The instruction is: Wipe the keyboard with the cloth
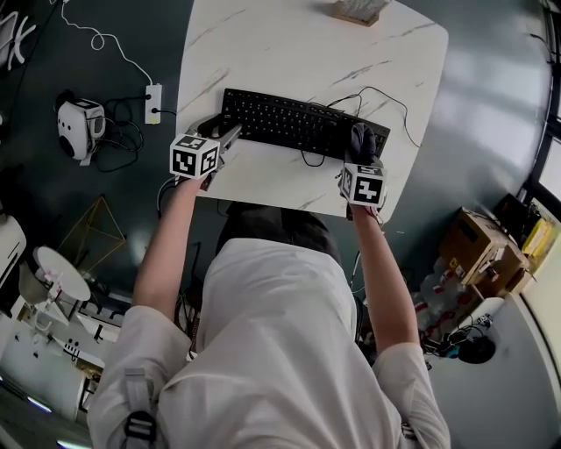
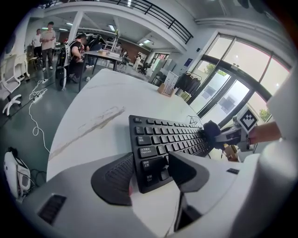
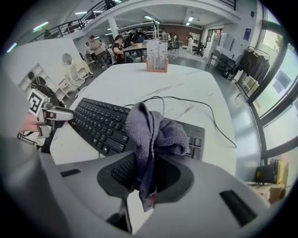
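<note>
- Right claw clamped on the cloth, pinched low in its folds, most of it bunched up beyond the pads and a short tail dangling beneath.
- Left claw spread wide, the near-left corner of the keyboard lying between the pads; grips nothing, and contact with the case not clear.
- In the head view, cloth over the right end of the keyboard; keyboard flat on the white bench, cable trailing off behind.
- Looks soft, light and limp: likely to fold, drag and catch on key edges rather than glide as a flat pad. Best pinched deep in the bunch, as now, so that a thick wad meets the keys.
- Keyboard probably stiff, light and apt to skid on the smooth top. Best steadied at a corner or edge of the case, never on the keys.
- Cannot tell whether the cloth touches the keys yet.
- In the right gripper view, keys at the right end masked by the cloth itself.
- In the head view, near edge of the bench partly covered by the person's head and both claws; wooden holder at the far edge cut off by the frame.
</note>
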Motion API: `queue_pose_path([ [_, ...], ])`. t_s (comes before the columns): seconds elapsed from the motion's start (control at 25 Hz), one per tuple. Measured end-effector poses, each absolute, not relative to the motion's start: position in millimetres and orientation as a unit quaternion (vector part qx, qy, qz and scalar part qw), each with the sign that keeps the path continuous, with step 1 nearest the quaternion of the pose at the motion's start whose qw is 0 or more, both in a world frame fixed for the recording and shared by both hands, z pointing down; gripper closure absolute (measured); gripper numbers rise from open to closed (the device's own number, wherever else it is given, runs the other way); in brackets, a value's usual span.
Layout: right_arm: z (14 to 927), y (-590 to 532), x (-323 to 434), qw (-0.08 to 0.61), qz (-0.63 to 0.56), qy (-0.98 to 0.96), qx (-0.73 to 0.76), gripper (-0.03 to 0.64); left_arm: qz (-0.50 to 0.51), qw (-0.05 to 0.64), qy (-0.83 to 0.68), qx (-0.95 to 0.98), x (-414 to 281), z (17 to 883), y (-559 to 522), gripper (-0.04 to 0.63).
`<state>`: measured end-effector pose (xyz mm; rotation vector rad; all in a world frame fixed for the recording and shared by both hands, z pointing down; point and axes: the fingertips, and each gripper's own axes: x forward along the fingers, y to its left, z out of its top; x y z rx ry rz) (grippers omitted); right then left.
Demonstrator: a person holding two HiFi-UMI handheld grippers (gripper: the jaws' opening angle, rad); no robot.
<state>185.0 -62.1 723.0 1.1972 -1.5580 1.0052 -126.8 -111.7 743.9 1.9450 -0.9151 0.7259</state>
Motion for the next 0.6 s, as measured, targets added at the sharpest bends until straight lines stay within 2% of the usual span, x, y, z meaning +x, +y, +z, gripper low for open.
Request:
queue_pose_path([
  [0.6,723,-81,-7,0.38,0.411,-0.713,0.422,0.52,0.238,0.452,-0.347,0.786,-127,741,-112,0.35],
])
